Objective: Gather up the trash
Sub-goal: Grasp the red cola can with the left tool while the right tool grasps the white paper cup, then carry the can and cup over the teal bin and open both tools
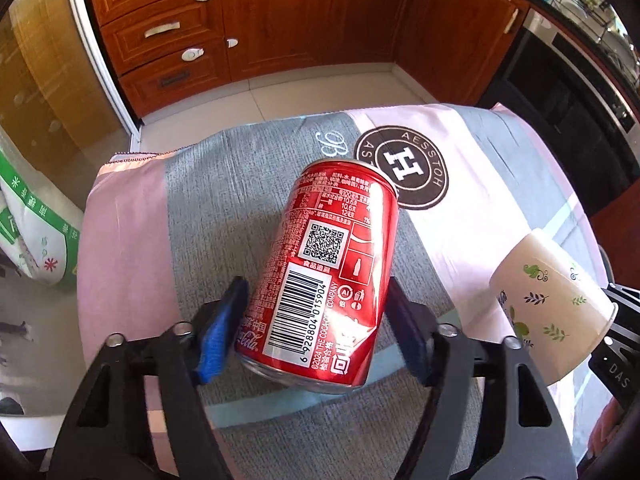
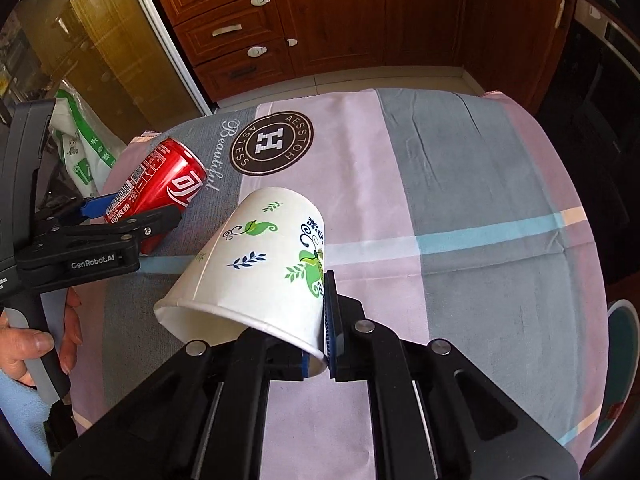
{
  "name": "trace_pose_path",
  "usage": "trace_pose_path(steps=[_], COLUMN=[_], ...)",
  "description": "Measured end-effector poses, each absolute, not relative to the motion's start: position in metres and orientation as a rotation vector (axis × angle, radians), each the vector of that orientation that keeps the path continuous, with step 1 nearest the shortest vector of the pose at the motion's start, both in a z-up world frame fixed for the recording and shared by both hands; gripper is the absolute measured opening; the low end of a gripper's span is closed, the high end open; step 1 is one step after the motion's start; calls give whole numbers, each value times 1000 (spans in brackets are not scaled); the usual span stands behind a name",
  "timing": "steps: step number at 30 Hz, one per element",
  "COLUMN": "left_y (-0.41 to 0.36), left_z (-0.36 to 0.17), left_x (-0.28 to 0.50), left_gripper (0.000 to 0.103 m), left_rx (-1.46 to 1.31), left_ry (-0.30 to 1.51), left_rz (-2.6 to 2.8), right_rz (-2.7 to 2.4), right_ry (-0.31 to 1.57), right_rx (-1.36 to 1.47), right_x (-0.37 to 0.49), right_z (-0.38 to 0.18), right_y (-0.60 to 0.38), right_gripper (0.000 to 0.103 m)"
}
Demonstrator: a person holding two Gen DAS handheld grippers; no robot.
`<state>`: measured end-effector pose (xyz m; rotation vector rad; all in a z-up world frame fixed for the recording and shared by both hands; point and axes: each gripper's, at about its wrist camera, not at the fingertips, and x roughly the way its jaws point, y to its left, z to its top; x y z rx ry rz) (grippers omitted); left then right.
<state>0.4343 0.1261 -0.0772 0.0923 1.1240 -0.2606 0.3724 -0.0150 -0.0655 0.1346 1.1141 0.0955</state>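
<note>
- While a hand grips their handle, the left tongs are clenched on the can. One blue pad lies against its left side and the dark pad against its right.
- Far left of those tongs, a white and green sack stands on the floor beside the table.
- Between the left pads, the red can lies slanted. Its base is nearest the tongs and its top points ahead and a little to the right. There is a dent near the base. Whether it rests on the cloth or is raised off it, I cannot tell.
- Just ahead of the can's top, a round dark badge is printed on the cloth.
- Right of the left tongs and near them, the paper cup hangs tilted. Its open mouth faces back and left, and its bottom points ahead.
- At the cup's rim, the right tongs are clamped tight on the wall, with one finger inside the mouth and the other outside.
- Ahead and right of the right tongs, the checked cloth lies bare.
- Beyond both tongs, wooden cabinets line the floor.
</note>
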Motion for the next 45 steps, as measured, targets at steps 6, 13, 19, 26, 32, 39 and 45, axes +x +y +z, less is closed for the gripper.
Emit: trace_pose_path(steps=[6,13,19,26,32,39,45], left_y=[116,98,70,25,-25,-96,-171], left_z=[-72,-47,-23,-8,8,21,22], left_x=[416,373,330,281,253,233,219], left_gripper=[62,60,60,60,60,60,60], left_rx=[135,162,167,178,233,294,347], left_ry=[1068,1020,984,969,945,929,928], left_rz=[-233,-235,-276,-331,-390,-474,-562], right_rz=[99,104,85,57,28,-46,-129], right_ry=[1110,1095,1067,1041,1007,967,942], right_rx=[154,146,175,222,270,365,446], right_x=[364,338,298,251,214,174,139], right_z=[-66,-52,-30,-15,-3,0,-7], right_y=[-24,-39,-66,-106,-148,-224,-296], right_gripper=[6,6,6,6,6,6,6])
